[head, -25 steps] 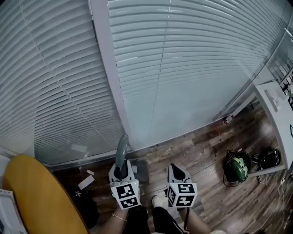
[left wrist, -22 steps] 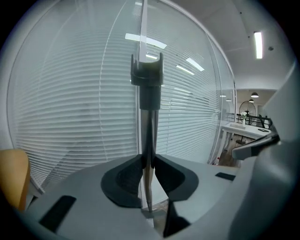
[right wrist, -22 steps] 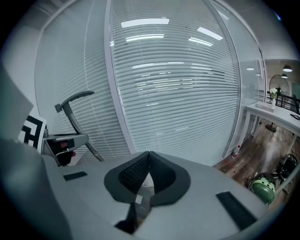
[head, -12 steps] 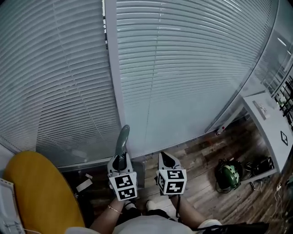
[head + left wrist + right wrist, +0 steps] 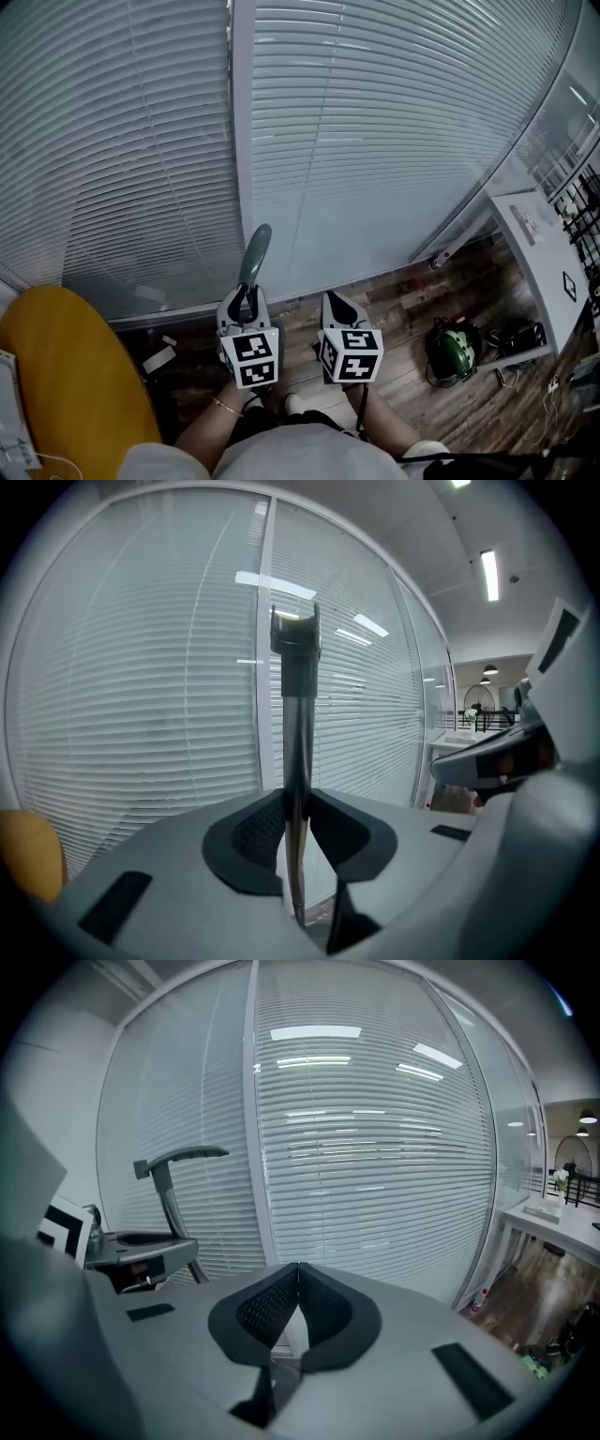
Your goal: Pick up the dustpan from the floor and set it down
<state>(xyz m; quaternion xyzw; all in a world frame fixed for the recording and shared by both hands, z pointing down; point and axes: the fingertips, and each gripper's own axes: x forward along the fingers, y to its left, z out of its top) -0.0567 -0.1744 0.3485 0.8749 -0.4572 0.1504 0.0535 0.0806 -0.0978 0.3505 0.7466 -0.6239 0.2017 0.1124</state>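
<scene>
The left gripper [image 5: 246, 302] is clenching the dustpan handle [image 5: 296, 714], which is standing upright, probably for a steady carry. Just right, the right gripper [image 5: 298, 1279] is hanging pinched together, empty.

Closed white blinds [image 5: 375, 141] ahead; dark wood-plank floor [image 5: 405, 298] below; white desk [image 5: 548, 267] at right; yellow rounded surface [image 5: 75, 375] at left.

Left claw [image 5: 246, 302] in a narrow grip, right claw [image 5: 335, 305] beside it, jaws together.
</scene>
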